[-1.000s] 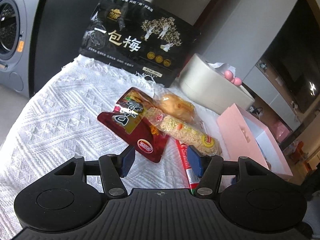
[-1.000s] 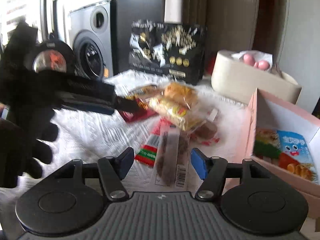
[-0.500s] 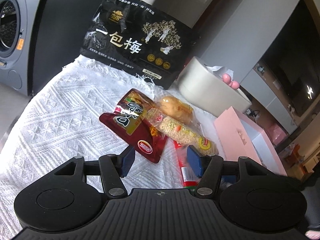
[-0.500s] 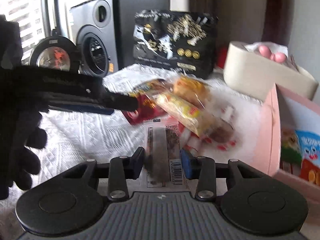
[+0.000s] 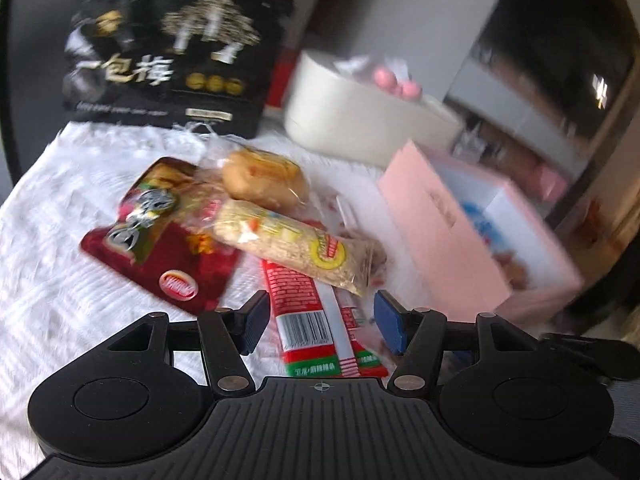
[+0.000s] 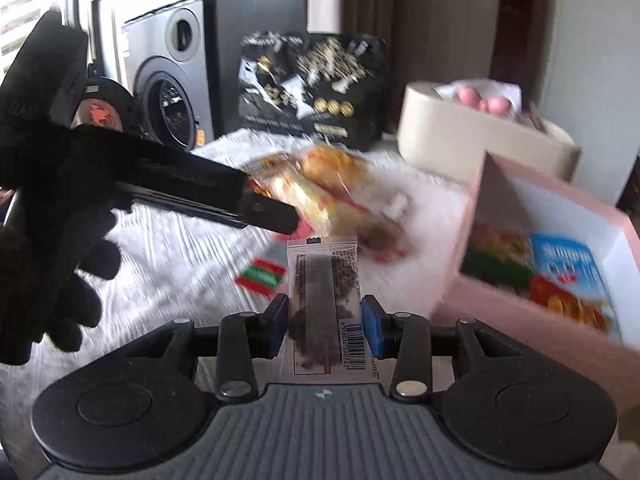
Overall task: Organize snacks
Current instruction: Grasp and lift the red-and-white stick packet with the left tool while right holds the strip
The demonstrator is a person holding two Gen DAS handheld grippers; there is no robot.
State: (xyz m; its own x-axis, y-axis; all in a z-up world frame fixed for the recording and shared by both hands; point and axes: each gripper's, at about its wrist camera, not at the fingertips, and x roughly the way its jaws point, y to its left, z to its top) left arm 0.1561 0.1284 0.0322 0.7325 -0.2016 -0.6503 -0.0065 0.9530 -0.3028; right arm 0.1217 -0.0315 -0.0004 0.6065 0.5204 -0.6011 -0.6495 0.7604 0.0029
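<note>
Since the earlier frames, the jaws of the right gripper (image 6: pixel 325 322) have been closed onto a clear plastic snack packet with a dark filling and a barcode (image 6: pixel 325 300), which lay loose between wider-spread fingers before. The packet is now pinched at both edges by the blue pads (image 6: pixel 374 330), its far end pointing away from the camera, and it appears to be lifted off the white woven cloth (image 6: pixel 180 264), though blur leaves that uncertain.

The left gripper (image 5: pixel 320 322) has been brought across the cloth, so that a long red snack stick with a barcode and a green-striped end (image 5: pixel 306 320) now lies between its fingers instead of beside them. Its jaws are held about half open, and neither pad is seen touching the stick.

Beyond the stick, an oat-coloured bar in clear wrap (image 5: pixel 296 246), a wrapped golden bun (image 5: pixel 264 184) and a dark red foil pouch (image 5: pixel 160 248) are heaped together on the cloth.

An open pink cardboard box with a white interior (image 6: pixel 500 304) stands to the right of the heap; a blue cartoon-printed packet (image 6: pixel 568 264) and another colourful packet are seen lying inside it.

A large black bag with gold lettering (image 5: pixel 168 60) is propped upright at the back, with a cream round container (image 5: pixel 360 120) beside it.
</note>
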